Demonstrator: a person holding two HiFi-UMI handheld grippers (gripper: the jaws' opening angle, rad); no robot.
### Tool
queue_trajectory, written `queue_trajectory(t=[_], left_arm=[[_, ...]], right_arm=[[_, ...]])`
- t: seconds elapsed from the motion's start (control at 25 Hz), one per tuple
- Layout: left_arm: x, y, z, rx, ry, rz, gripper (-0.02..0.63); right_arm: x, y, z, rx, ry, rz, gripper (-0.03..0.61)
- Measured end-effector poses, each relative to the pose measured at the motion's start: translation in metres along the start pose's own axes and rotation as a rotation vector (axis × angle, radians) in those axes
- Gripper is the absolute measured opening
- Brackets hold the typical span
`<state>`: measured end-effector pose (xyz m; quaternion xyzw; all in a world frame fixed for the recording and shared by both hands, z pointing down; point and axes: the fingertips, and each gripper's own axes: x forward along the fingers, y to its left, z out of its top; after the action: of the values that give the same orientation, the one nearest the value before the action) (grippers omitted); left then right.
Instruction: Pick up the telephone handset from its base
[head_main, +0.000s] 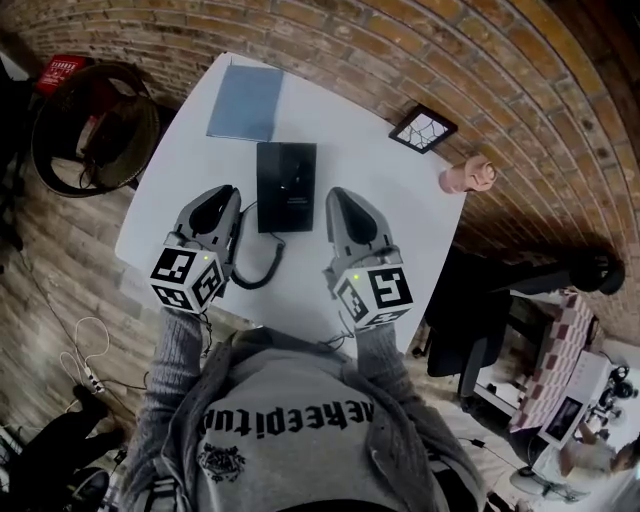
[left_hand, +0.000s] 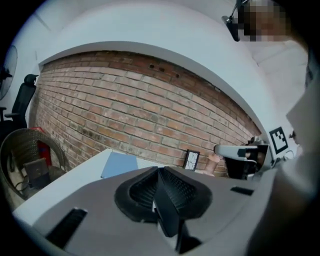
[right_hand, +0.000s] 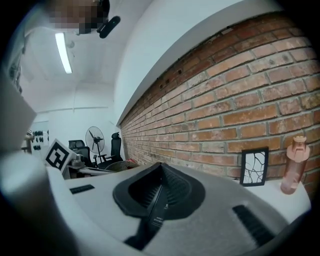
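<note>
While both hover over the table's (head_main: 370, 165) near edge, the left gripper (head_main: 222, 193) and right gripper (head_main: 340, 197) have jaws pressed together, empty. The black telephone (head_main: 287, 187) lies between them, slightly farther, its long axis running near-to-far; the right gripper looks marginally closer. The pink bottle's (head_main: 465, 177) contents are unseen.

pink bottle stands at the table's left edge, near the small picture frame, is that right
Not quite. The pink bottle stands at the right edge of the table, not the left; the head view shows this. It is indeed near the small picture frame.
</note>
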<state>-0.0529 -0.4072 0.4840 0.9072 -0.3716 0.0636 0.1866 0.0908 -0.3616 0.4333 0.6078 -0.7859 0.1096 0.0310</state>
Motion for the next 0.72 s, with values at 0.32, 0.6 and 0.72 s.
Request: queue_trajectory(t=[0.32, 0.6, 0.72], left_arm=[[0.040, 0.007, -0.044, -0.044, 0.151, -0.034, 0.027], [0.066, 0.010, -0.068, -0.098, 0.231, -0.078, 0.114], [0.075, 0.011, -0.077, -0.133, 0.249, -0.098, 0.134]], right_arm=[[0.007, -0.013, -0.012, 0.004, 0.028, -0.008, 0.003], [0.013, -0.022, -0.023, 0.011, 0.056, -0.013, 0.003], [0.014, -0.024, -0.028, 0.017, 0.067, -0.011, 0.003]])
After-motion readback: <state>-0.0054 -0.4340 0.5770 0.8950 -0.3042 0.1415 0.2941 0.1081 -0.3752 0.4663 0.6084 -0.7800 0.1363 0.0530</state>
